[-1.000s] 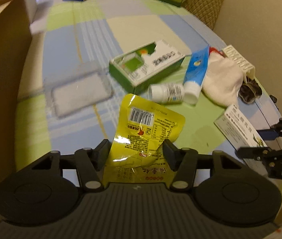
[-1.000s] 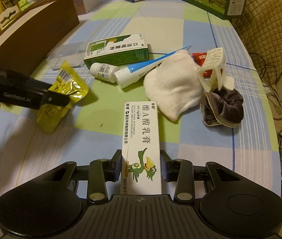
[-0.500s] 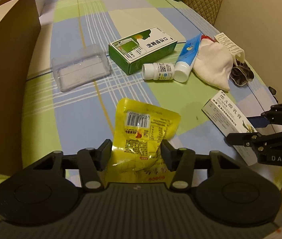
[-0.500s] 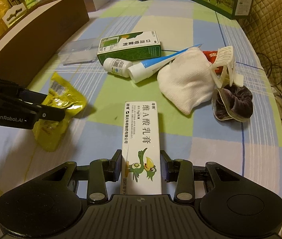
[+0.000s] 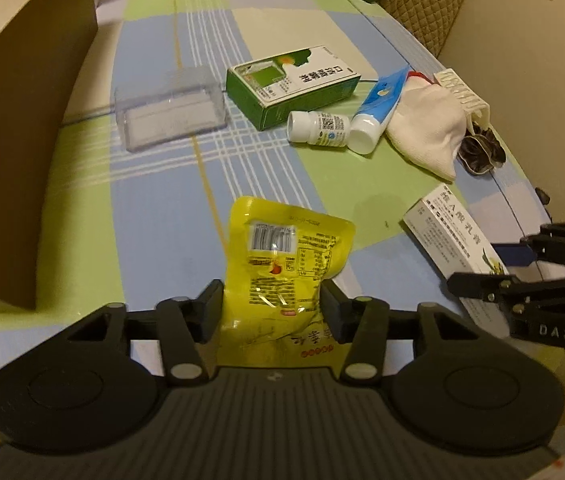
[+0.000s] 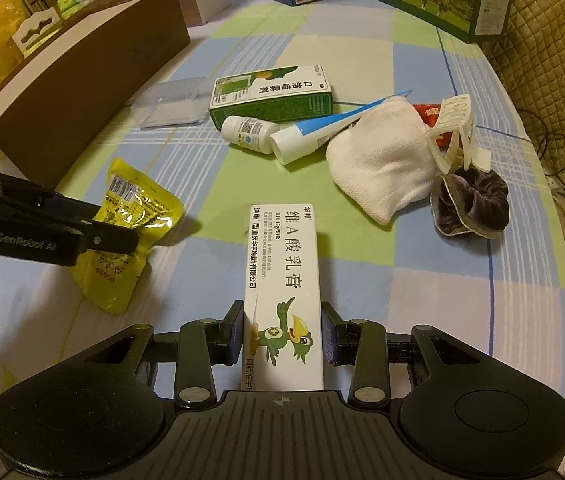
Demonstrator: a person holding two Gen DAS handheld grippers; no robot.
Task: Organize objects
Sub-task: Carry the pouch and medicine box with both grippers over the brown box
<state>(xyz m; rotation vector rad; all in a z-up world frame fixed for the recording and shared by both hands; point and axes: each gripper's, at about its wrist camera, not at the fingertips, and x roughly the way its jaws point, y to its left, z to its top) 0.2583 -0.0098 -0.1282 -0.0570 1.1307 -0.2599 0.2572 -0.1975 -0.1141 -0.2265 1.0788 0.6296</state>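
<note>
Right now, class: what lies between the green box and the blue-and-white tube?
A small white pill bottle lies on its side between the green box and the tube, touching the tube's cap; clearest in the right wrist view.

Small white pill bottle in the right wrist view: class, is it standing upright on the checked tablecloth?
No, the small white pill bottle lies on its side beside the blue-and-white tube.

the left tongs (image 5: 271, 306) have lowered the yellow pouch (image 5: 282, 264) toward the tablecloth (image 5: 154, 208).
</note>
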